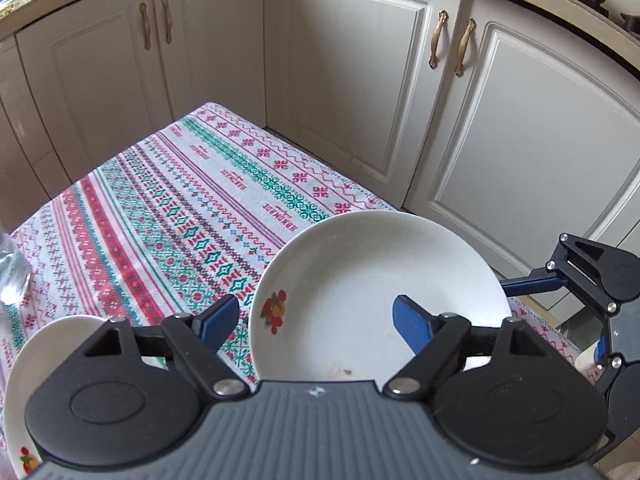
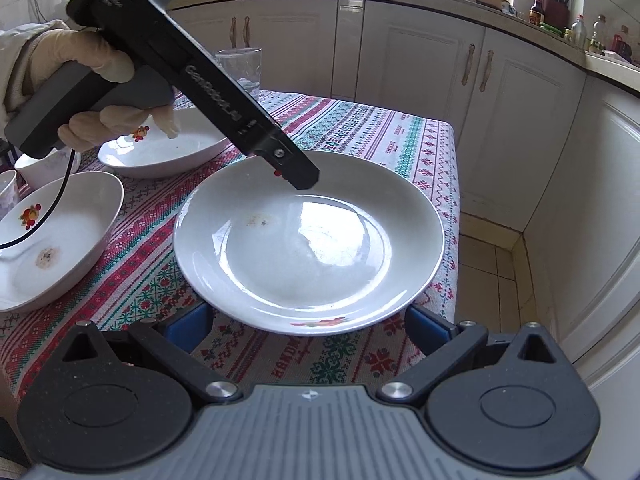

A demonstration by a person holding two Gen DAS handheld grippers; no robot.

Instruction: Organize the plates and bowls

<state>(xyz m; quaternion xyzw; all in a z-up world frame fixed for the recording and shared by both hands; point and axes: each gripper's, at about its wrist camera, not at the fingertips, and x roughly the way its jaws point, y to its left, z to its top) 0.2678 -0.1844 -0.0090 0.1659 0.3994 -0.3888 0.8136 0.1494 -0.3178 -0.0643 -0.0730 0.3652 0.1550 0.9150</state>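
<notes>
A white plate with a fruit print point(image 2: 308, 240) lies on the patterned tablecloth point(image 2: 360, 132) near the table's right edge. It also shows in the left wrist view point(image 1: 372, 288). My right gripper point(image 2: 308, 326) is open, its blue fingers on either side of the plate's near rim. My left gripper point(image 1: 316, 318) is open and hovers above the plate's left part; its body point(image 2: 208, 76) crosses the right wrist view. A white bowl point(image 2: 60, 236) with a stain sits at the left, and another white bowl point(image 2: 168, 148) behind it. One bowl's rim point(image 1: 60, 332) shows under my left gripper.
A clear glass point(image 2: 242, 70) stands at the table's far side, also seen at the left edge of the left wrist view point(image 1: 12, 276). Small cups point(image 2: 8, 188) stand at the far left. White cabinets point(image 1: 352, 80) close in behind the table. Tiled floor point(image 2: 496, 272) lies to the right.
</notes>
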